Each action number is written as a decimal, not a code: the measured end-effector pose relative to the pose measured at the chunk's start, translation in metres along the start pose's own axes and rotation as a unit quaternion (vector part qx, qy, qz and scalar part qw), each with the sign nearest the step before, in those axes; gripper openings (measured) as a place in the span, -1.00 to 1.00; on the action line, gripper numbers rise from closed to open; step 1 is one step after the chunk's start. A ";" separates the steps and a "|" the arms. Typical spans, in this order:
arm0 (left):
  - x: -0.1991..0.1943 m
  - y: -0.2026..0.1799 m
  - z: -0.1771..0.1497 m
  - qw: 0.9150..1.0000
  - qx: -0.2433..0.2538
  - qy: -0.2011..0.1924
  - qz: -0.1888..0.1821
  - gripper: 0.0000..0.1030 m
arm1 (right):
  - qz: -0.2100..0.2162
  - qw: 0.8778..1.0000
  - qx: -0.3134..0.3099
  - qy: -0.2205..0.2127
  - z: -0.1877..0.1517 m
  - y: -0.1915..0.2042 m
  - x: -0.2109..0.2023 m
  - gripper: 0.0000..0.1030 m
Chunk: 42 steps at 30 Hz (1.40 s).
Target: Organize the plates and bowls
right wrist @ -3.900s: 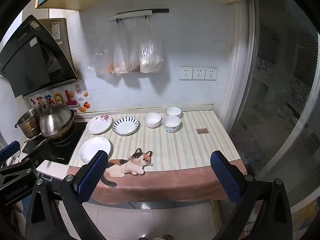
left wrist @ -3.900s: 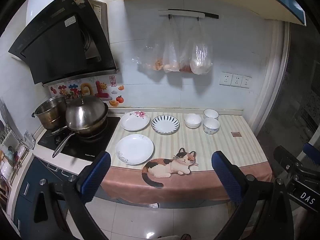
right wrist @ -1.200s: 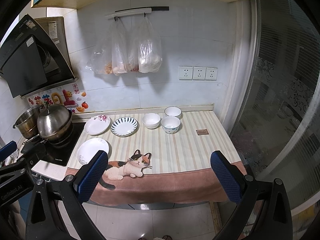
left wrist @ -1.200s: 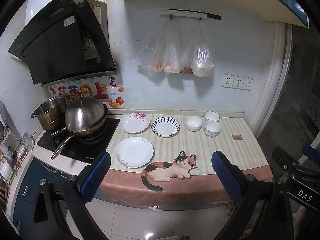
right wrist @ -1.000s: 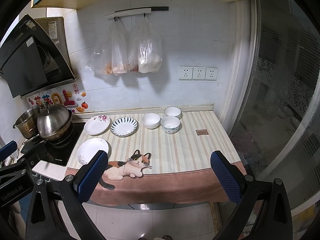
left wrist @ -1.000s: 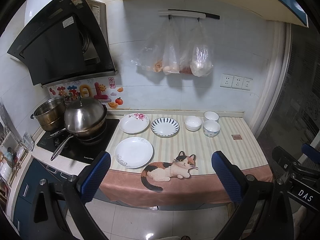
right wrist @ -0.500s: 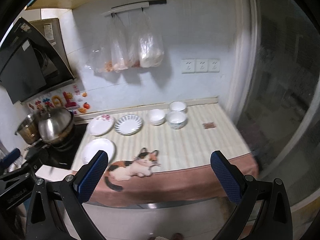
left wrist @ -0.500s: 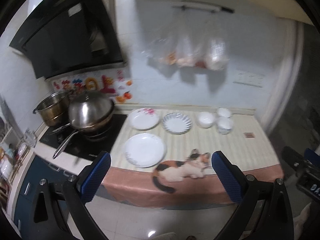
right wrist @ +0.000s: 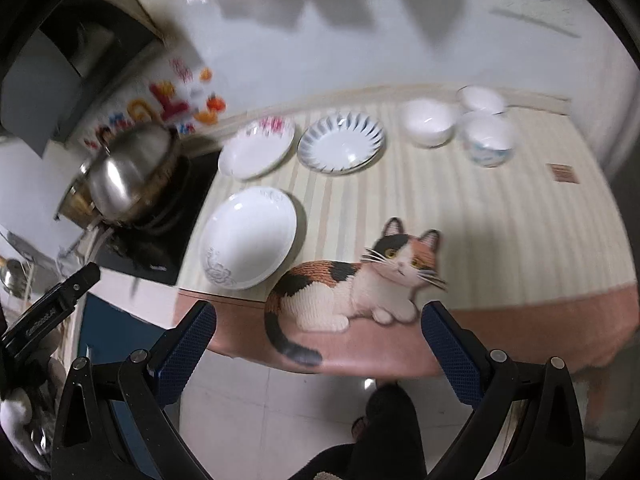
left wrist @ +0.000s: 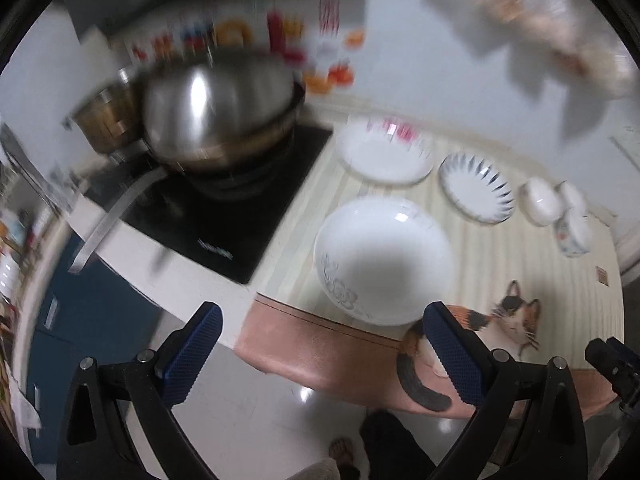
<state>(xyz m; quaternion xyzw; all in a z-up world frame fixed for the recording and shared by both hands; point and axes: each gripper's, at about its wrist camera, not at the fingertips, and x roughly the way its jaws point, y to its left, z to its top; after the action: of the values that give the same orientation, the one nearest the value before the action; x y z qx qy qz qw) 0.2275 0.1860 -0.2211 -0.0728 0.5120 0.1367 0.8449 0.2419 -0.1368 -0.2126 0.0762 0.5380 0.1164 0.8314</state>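
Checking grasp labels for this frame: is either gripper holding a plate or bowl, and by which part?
Nothing is held. The left gripper and right gripper are both open, short of the counter, with nothing between their fingers.

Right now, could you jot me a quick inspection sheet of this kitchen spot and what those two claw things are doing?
Surface: striped counter cloth with a calico cat picture.
Job's things: three plates, namely plain white plate at the front, floral plate and blue-rayed plate behind; three bowls at the back right.
Clutter: lidded wok and steel pot on the black cooktop.
Grippers: left gripper and right gripper both open, empty, short of the counter edge.
Cables: nothing seen.
Surroundings: tiled wall, stickers, hanging bags, all blurred.
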 end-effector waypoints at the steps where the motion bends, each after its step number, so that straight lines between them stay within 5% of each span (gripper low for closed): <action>1: 0.020 0.001 0.005 1.000 -0.005 0.016 0.005 0.97 | -0.001 1.000 -0.004 0.013 0.009 -0.001 0.021 1.00; 7: 0.135 0.004 0.027 0.994 -0.012 0.104 0.009 0.64 | 0.025 0.995 -0.010 0.093 0.055 -0.003 0.147 0.90; 9: 0.163 0.004 0.034 0.992 -0.011 0.126 0.006 0.39 | 0.041 0.991 -0.008 0.124 0.068 -0.003 0.193 0.77; 18: 0.231 0.013 0.048 0.982 -0.017 0.186 -0.023 -0.23 | 0.093 0.972 -0.027 0.213 0.097 0.020 0.311 0.11; 23: 0.230 0.011 0.047 0.981 -0.020 0.188 -0.049 -0.42 | 0.101 0.969 -0.041 0.221 0.097 0.034 0.326 -0.73; 34: 0.187 -0.019 0.038 0.982 -0.005 0.183 -0.054 -0.44 | 0.105 0.969 -0.025 0.221 0.100 0.021 0.303 -0.73; 42: 0.139 -0.079 0.025 0.981 0.046 0.170 -0.084 -0.44 | 0.096 0.975 0.003 0.201 0.099 -0.044 0.247 -0.73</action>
<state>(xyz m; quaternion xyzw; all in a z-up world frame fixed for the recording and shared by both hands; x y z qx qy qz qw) 0.3334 0.1391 -0.3338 -0.0990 0.6459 0.0273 0.7564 0.4344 -0.1108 -0.3994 0.1053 0.6845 0.2068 0.6911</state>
